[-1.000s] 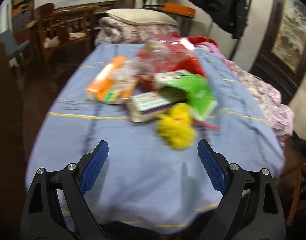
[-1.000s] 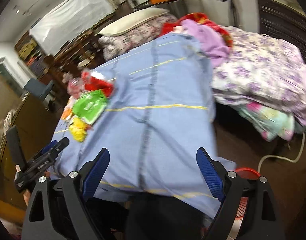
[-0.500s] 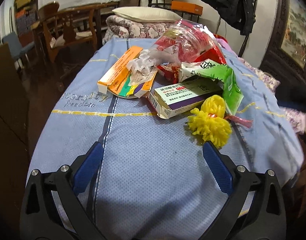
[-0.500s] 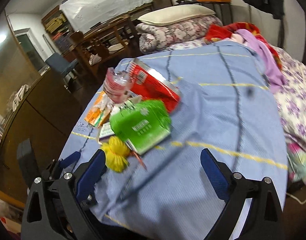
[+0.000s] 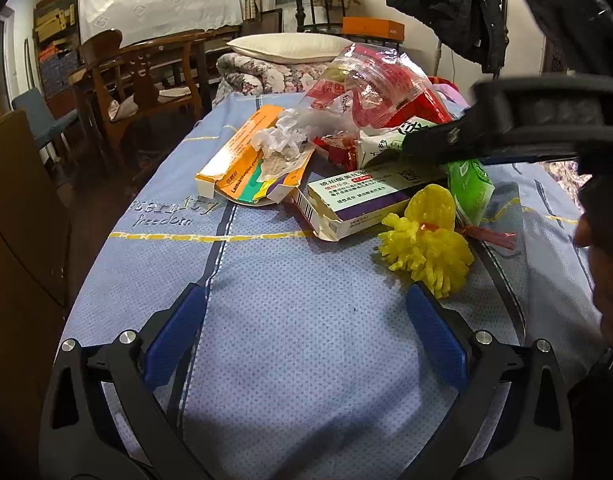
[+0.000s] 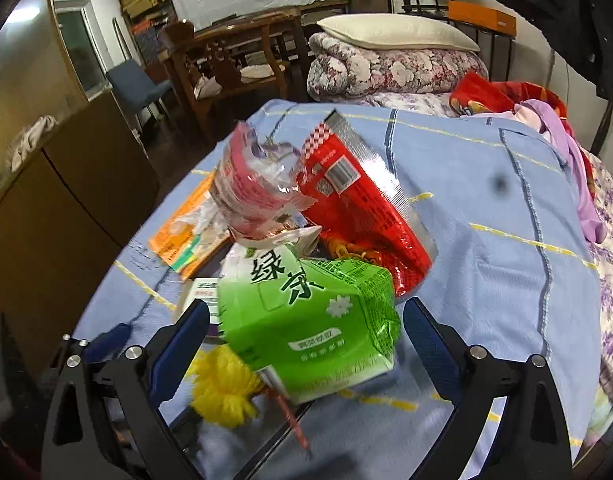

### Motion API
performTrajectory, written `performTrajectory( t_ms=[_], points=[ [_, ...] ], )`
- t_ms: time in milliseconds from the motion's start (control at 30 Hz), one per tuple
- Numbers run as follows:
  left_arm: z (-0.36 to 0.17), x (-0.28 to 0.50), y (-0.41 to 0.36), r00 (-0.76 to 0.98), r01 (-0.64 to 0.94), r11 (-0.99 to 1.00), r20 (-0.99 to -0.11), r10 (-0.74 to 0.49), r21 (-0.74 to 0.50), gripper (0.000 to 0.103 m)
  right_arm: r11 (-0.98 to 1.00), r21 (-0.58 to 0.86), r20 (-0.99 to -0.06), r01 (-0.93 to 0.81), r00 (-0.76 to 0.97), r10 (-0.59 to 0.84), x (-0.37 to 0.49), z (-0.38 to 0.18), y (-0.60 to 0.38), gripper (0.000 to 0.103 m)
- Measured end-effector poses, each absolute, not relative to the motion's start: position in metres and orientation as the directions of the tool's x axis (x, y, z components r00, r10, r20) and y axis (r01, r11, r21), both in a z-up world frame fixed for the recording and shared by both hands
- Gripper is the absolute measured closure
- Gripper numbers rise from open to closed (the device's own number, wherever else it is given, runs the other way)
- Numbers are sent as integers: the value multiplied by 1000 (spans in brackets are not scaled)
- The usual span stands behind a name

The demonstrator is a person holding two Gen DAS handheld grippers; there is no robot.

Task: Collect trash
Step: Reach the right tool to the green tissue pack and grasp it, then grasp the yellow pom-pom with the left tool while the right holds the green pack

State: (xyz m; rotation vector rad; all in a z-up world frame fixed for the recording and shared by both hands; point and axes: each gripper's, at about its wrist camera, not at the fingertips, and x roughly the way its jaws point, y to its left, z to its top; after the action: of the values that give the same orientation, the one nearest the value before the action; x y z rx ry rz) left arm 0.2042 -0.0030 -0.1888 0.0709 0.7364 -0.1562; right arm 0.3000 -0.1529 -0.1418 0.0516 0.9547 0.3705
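A pile of trash lies on the blue bedsheet: an orange box, crumpled plastic, a white medicine box, a yellow frilly ball, a clear pink bag, a red snack bag and a green tea carton. My left gripper is open over bare sheet, just short of the pile. My right gripper is open and straddles the green carton; its pads stand just off the carton's sides. In the left wrist view the right gripper is a dark blur over the pile.
A wooden chair and a dark cabinet stand left of the bed. A folded quilt with a pillow lies at the far end. Purple and red clothes lie at the right. A hand shows at the right edge.
My right gripper has swept left across the bed to the trash pile, and the green carton now sits between its jaws. My left gripper has come a little closer to the pile.
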Motion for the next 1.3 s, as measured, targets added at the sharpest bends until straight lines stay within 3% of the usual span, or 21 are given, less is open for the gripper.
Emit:
performTrajectory(
  t_ms=[400, 533, 633, 900, 1100, 1300],
  points=[
    [-189, 204, -2, 730, 167, 986, -673, -118, 8, 7, 937, 231, -727, -263, 593, 346, 274, -125, -180, 10],
    [-189, 204, -2, 730, 166, 986, -673, -117, 9, 7, 964, 178, -715, -198, 647, 265, 249, -116, -205, 10],
    [-189, 204, -2, 730, 167, 986, -673, -118, 8, 7, 984, 123, -736, -129, 654, 178, 235, -121, -226, 18],
    [-189, 206, -1, 715, 167, 986, -689, -116, 7, 7, 969, 235, -769, -75, 596, 232, 221, -146, -256, 18],
    [-172, 198, -6, 659, 289, 948, -691, -297, -131, 7, 955, 278, -728, -101, 626, 278, 211, -138, -264, 14],
    [-159, 208, -31, 623, 365, 915, -685, -377, -171, 7, 941, 329, -702, -78, 647, 299, 195, -135, -284, 13]
  ],
)
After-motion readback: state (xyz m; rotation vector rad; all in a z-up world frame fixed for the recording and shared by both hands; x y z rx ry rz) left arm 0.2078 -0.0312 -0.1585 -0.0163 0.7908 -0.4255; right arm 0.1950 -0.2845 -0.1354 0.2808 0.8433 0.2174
